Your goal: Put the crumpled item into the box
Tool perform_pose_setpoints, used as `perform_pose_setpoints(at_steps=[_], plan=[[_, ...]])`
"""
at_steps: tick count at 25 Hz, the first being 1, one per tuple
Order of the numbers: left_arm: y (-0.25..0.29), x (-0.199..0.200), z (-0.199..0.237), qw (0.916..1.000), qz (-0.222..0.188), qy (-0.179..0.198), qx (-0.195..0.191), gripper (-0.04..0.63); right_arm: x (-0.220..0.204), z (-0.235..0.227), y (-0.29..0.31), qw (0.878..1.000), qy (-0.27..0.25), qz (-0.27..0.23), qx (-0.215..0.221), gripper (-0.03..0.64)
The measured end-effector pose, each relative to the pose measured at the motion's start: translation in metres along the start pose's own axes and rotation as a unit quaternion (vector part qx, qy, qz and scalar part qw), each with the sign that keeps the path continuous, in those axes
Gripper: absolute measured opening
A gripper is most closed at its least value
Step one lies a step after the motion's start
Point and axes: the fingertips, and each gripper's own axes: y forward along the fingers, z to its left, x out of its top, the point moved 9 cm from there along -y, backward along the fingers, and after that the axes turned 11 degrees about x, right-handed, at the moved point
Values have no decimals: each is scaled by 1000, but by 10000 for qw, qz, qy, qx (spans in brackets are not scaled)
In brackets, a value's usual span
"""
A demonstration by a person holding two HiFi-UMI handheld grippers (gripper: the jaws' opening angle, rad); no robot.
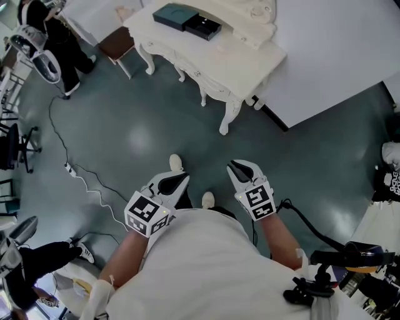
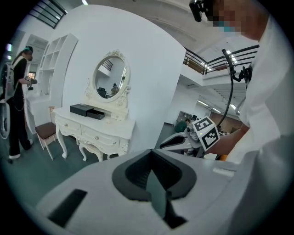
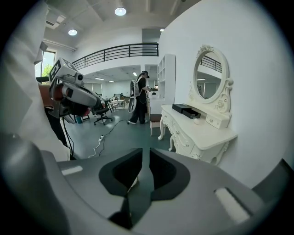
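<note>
A dark box (image 1: 203, 26) lies open on the white dressing table (image 1: 250, 47), its teal lid (image 1: 174, 15) beside it. The box (image 2: 87, 111) also shows in the left gripper view, and the box (image 3: 186, 109) in the right gripper view. I cannot make out any crumpled item. Both grippers are held close to the person's body, well short of the table. My left gripper (image 1: 180, 178) (image 2: 150, 153) has its jaws together with nothing in them. On my right gripper (image 1: 235, 166) (image 3: 145, 153) the jaws stand slightly apart, with only floor showing through the slit.
An oval mirror (image 2: 110, 80) stands on the table. A brown stool (image 1: 115, 44) sits at its left end. A person in dark clothes (image 1: 62, 37) stands far left. A cable with a power strip (image 1: 72, 170) runs over the grey floor, and an office chair (image 1: 15, 147) stands at left.
</note>
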Motion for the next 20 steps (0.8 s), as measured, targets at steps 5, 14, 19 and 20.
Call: perform_pose_setpoints(at_steps=[5, 14, 19, 20], plan=[[47, 34, 54, 9991, -100, 137, -390, 3, 26, -42, 34, 9996, 96, 68, -252, 52], [87, 120, 181, 9940, -211, 470, -967, 13, 121, -113, 113, 9958, 217, 203, -866, 51], [92, 134, 264, 9948, -36, 388, -940, 2, 167, -149, 167, 9929, 250, 114, -1160, 51], [93, 135, 276, 9952, -18, 359, -913, 2, 173, -156, 175, 9922, 250, 129, -1212, 51]])
